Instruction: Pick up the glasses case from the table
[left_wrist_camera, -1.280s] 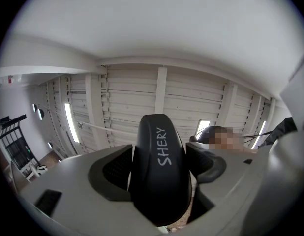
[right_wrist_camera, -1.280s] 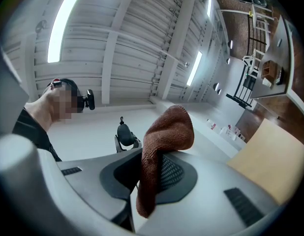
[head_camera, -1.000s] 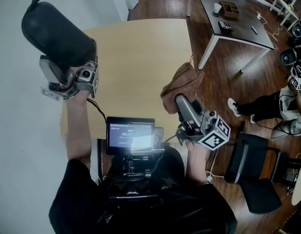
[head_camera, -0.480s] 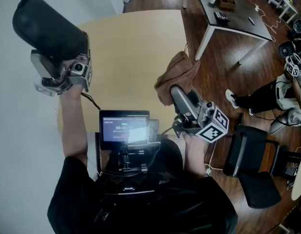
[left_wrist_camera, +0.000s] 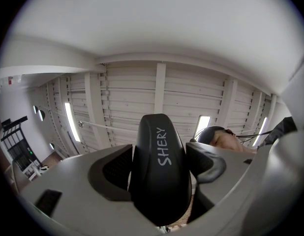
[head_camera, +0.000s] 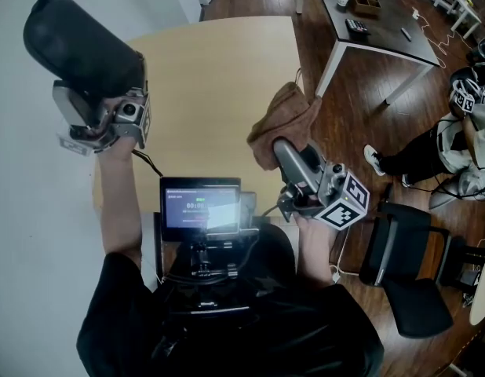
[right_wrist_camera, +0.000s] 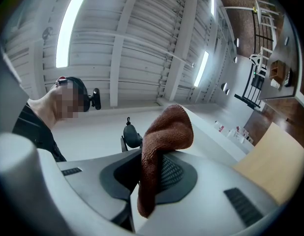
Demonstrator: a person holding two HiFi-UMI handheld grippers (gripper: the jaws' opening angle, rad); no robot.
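The black glasses case (head_camera: 82,44) is raised high above the light wooden table (head_camera: 219,93) at the left, and my left gripper (head_camera: 101,93) is shut on it. In the left gripper view the case (left_wrist_camera: 161,168) fills the gap between the jaws, pointing up at the ceiling, with white lettering on it. My right gripper (head_camera: 283,151) is lifted beside the table's right edge and is shut on a brown cloth (head_camera: 286,124). In the right gripper view the cloth (right_wrist_camera: 162,151) is pinched between the jaws and bunches above them.
A dark table (head_camera: 384,30) with a small box and a calculator stands at the back right on the wooden floor. A black chair (head_camera: 403,269) is near my right side. A seated person's legs (head_camera: 431,159) show at the far right. A white wall runs along the left.
Both grippers with their loads shifted slightly left in the head view between the earliest frame and half a second ago; since then nothing has visibly moved.
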